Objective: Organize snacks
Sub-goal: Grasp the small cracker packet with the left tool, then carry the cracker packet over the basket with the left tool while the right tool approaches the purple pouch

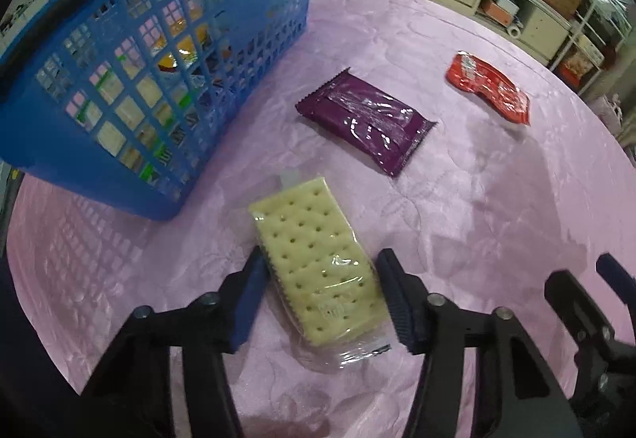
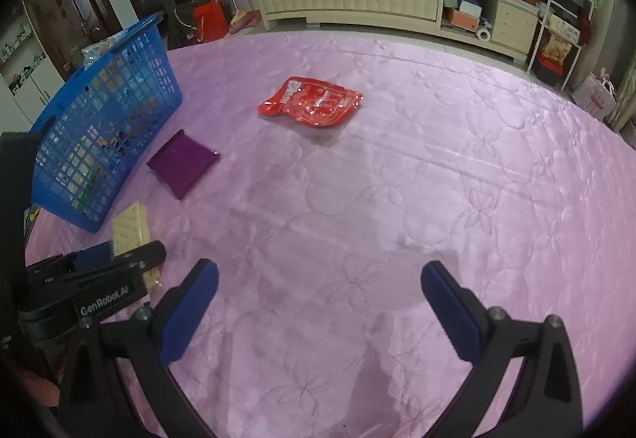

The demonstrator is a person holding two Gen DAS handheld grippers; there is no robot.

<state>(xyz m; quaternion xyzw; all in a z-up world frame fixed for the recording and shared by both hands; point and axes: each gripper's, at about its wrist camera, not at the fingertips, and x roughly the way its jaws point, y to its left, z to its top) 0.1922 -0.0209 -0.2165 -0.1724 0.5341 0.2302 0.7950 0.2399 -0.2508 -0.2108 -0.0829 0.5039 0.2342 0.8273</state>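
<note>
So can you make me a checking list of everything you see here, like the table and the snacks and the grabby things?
Surface: pink quilted cloth, flower pattern.
Job's things: blue basket, snacks already inside; cracker pack, purple snack pack and red snack pouch lying flat outside it.
Clutter: nothing seen on the cloth.
Grippers: left gripper straddles the cracker pack, left finger touching its edge, right finger's contact unclear; right gripper open, empty.
Cables: nothing seen.
Surroundings: cream sideboard carrying boxes, wire rack, doors at left.

Pink quilted cover [image 2: 397,199]; cream sideboard [image 2: 357,2]; dark doors [image 2: 79,0].
</note>
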